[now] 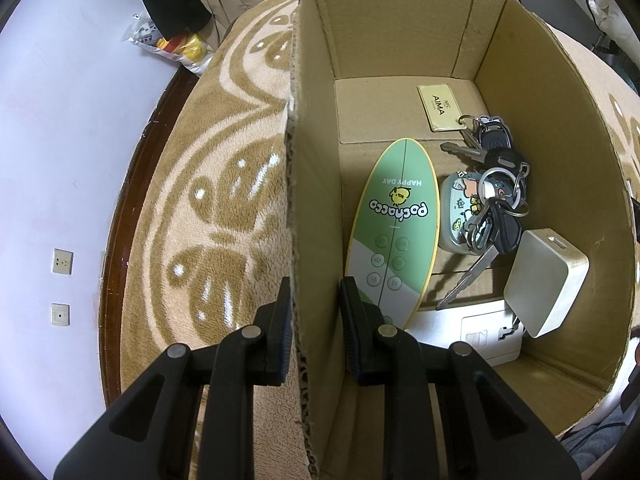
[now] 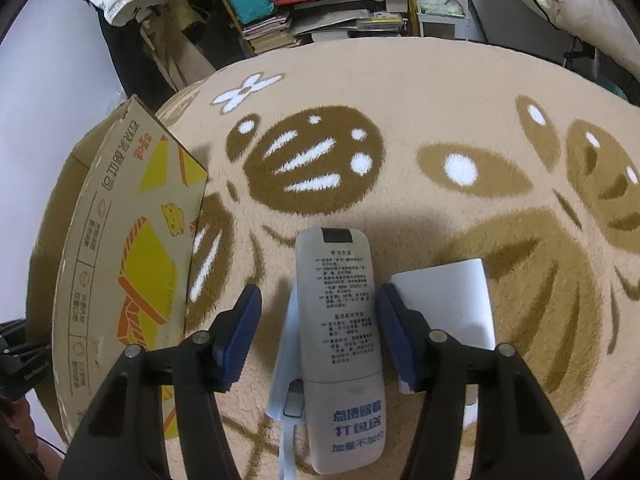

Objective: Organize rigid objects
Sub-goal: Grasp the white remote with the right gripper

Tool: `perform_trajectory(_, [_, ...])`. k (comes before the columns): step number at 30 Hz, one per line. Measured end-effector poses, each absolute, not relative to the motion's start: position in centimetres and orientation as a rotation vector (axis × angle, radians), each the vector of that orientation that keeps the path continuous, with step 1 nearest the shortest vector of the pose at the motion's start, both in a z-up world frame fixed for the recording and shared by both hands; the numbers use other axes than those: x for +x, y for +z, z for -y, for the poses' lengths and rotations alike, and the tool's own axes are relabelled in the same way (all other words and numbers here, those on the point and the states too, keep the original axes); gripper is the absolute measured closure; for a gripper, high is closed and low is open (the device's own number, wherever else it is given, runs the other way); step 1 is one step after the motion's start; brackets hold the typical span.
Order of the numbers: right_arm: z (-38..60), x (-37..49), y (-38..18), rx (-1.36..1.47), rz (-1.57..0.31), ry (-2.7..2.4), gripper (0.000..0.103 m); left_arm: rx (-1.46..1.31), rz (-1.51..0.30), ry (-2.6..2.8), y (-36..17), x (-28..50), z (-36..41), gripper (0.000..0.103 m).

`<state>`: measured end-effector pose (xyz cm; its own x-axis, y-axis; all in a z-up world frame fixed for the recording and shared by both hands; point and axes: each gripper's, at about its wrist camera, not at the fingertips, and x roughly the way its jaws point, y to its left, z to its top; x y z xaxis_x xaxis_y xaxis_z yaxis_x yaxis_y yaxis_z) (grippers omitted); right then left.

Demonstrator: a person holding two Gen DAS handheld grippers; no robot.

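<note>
Cardboard is what the left gripper pinches: its pads are pressed on either side of the box wall at the lower centre of the left wrist view, steadying the box on the carpet. Inside, across the middle and right of that view, lie a green board, keys, a gold card and a beige block.

In the right wrist view the remote lies face down on the carpet at lower centre, its length running away from the camera, on top of a pale blue strip. The right gripper straddles it, half spread. The right pad looks to be at the remote's edge, while the left pad stands clear, with a gap showing. A white block sits just beside the right finger, at centre right.

The step seems to be taking the remote for the box, which shows at the left edge of this view. To do it well, centre the gripper so both pads meet the long sides together, and keep the right finger off the white block. Avoid catching the blue strip. Grip near the middle of the remote so it does not tip when lifted.
</note>
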<state>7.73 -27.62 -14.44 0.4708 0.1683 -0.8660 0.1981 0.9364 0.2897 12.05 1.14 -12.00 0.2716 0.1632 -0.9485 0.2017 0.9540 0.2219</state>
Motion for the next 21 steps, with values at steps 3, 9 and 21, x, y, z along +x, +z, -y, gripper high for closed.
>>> perform_trajectory(3, [28.1, 7.7, -14.6, 0.437, -1.066, -0.023, 0.039, 0.331, -1.301, -0.026, -12.0, 12.0, -1.1, 0.081])
perform_trajectory(9, [28.0, 7.7, -14.6, 0.459, -1.058, -0.025, 0.038, 0.34, -1.299, -0.023, -12.0, 11.9, -0.9, 0.081])
perform_trajectory(21, [26.6, 7.8, -15.3, 0.408, -1.065, -0.038, 0.058, 0.349, -1.299, -0.023, -12.0, 11.8, -0.7, 0.081])
